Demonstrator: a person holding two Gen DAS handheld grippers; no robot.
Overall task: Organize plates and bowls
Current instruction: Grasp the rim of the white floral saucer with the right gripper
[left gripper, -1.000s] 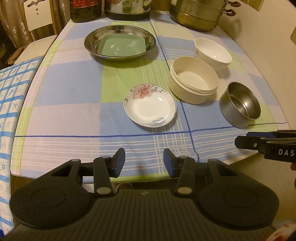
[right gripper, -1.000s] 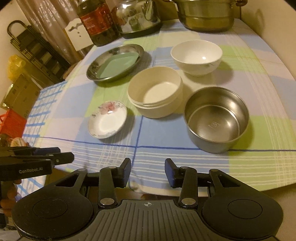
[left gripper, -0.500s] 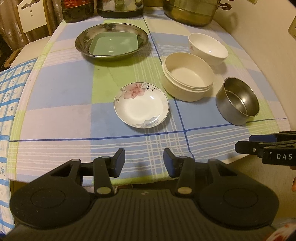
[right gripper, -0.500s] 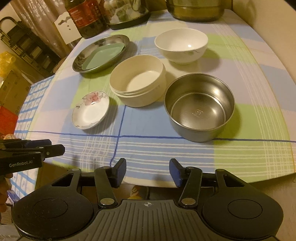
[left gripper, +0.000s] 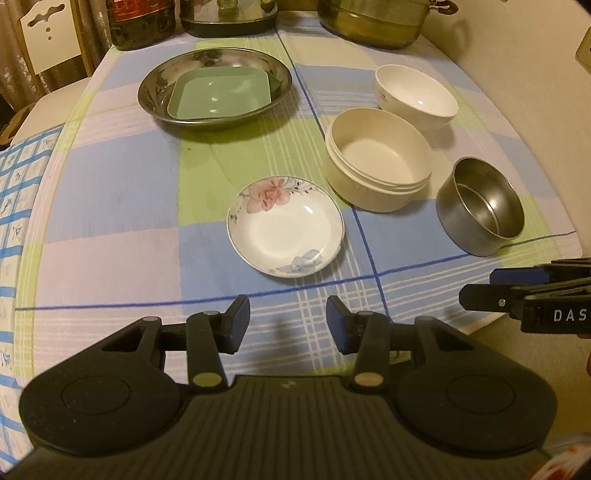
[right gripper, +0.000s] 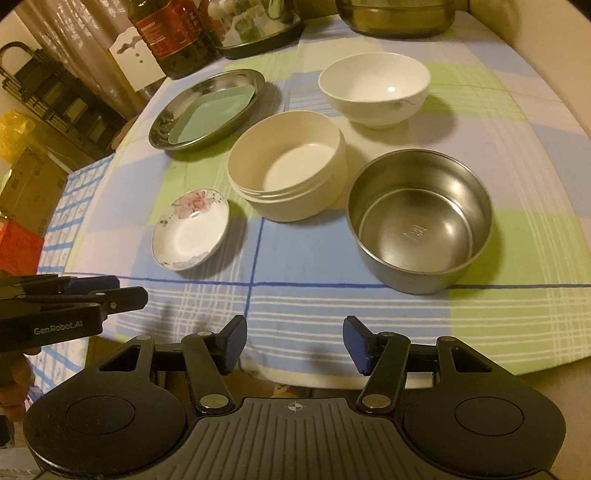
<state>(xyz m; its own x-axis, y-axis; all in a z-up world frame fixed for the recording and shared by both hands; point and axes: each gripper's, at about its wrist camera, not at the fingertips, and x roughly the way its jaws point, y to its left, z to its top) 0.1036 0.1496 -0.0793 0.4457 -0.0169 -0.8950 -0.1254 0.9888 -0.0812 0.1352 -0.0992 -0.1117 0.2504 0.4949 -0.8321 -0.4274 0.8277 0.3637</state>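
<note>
Bottle label [right gripper: 166,27] | right view only; left view crops it

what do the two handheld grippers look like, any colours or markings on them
Both are matte black plastic. The left gripper and right gripper each have a ribbed body, two round side discs, silver pivot rivets and dark blue pads on the jaws. Seen side-on, one reads "GenRobot.AI" and the other "DAS" in white. No cables show.

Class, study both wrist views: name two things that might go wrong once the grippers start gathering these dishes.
1. The steel bowl sits near the table's front edge; a nudge from the right gripper, whose empty jaws are opening, might push it off.
2. The cream bowl seems to stand close beside the floral saucer; lifting either may knock the other.
</note>
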